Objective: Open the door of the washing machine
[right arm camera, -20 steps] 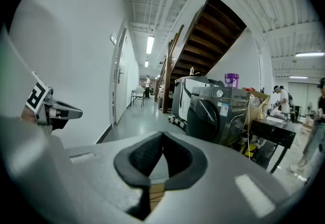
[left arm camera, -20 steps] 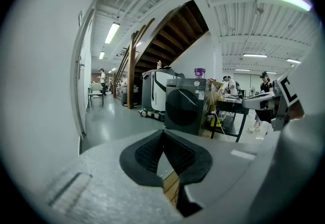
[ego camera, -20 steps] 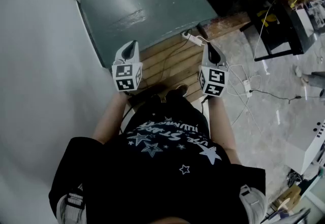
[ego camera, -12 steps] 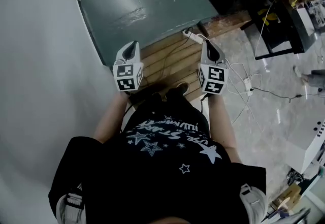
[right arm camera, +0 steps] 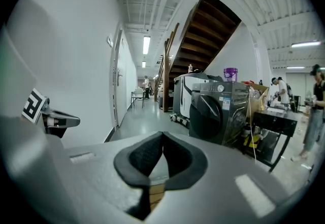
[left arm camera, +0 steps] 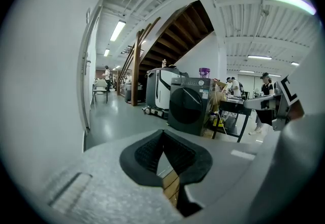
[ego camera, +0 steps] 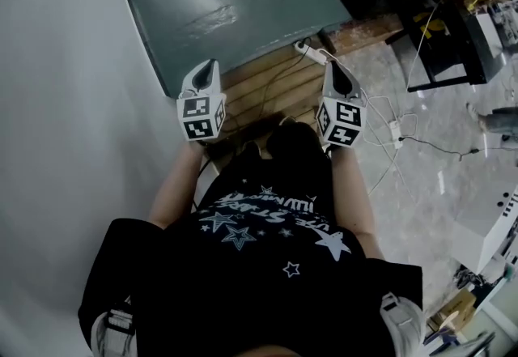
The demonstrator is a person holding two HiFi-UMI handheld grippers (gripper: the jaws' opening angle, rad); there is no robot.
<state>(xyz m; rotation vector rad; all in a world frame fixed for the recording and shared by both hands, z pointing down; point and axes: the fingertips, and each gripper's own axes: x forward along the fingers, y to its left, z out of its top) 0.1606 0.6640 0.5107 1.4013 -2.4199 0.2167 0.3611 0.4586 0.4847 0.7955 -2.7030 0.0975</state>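
Head view: left gripper and right gripper sit mid-frame, both clenched on nothing, washer well off at centre-right of the right gripper view, door shut, so walk closer first, then part the jaws.

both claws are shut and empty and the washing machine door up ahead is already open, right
No: the washing machine door is closed, flat against the front, as the right gripper view shows. The rest holds: left claw and right claw are both shut and empty.
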